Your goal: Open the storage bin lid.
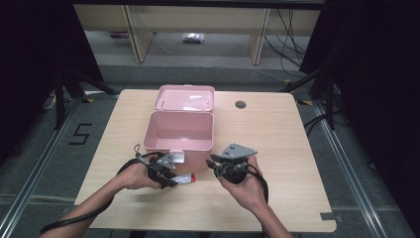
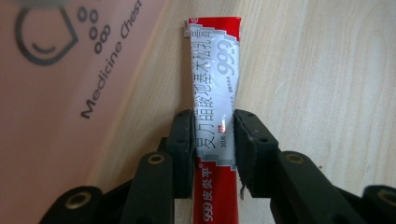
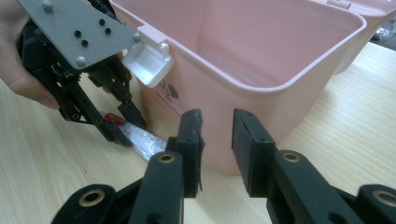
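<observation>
Item: red-and-silver ointment tube, lying flat on the counter just near of the pink medicine chest. Light, soft-walled, slick; you should pinch mid-body, gently. Your left claw clamps it there; right claw open, empty.

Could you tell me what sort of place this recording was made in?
Probably a lab data-collection bay: a wooden table stands between black curtains, metal floor rails run beside it, loose cables trail behind, and a "5" is taped on the floor.
</observation>
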`<state>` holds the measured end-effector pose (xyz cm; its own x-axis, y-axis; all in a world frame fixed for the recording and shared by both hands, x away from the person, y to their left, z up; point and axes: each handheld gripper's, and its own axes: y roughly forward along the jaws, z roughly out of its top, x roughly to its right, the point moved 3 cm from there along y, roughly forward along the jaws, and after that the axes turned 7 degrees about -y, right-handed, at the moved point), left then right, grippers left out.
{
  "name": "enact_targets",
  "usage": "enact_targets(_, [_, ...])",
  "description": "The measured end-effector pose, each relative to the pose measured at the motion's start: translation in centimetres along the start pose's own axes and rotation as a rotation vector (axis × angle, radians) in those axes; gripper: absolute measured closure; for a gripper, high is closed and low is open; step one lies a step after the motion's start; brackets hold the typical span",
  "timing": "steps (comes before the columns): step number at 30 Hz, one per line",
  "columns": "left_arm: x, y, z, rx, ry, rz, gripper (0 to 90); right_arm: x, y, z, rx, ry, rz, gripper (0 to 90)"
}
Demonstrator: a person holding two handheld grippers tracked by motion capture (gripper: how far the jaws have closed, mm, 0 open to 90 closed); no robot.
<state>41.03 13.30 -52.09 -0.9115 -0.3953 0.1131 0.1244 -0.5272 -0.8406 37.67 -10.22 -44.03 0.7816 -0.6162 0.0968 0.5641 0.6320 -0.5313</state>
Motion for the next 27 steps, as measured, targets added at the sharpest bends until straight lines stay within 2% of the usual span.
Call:
enact_targets(8, [0.13,0.08,0.17,-0.003,0.001,0.004,71.0,-0.05,-0.13,-0.06,0.0,0.016,0.006,73.3])
enact_targets(9, [0.07,0.04,0.23,-0.003,0.019,0.008,71.2,0.02,-0.16,-0.08,0.004,0.013,-0.005,73.3])
enact_targets(12, [0.18,0.05,0.2,-0.001,0.026,0.009,71.6,0.14,-0.15,-0.12,0.007,0.01,-0.003,73.3])
enact_targets(15, [0.36,0.03,0.08,0.01,0.052,0.022,72.0,0.23,-0.22,-0.19,0.001,0.01,-0.007,73.3])
enact_targets(19, [0.41,-0.04,0.02,0.019,0.061,0.007,72.2,0.28,-0.25,-0.27,-0.003,0.023,-0.005,73.3])
enact_targets(26, [0.64,-0.47,0.31,0.025,0.073,0.016,72.3,0.41,-0.25,-0.34,0.005,0.017,-0.008,73.3])
enact_targets(27, [0.66,-0.53,0.35,0.026,0.078,0.017,72.3,0.34,-0.29,-0.38,0.0,0.03,-0.008,73.3])
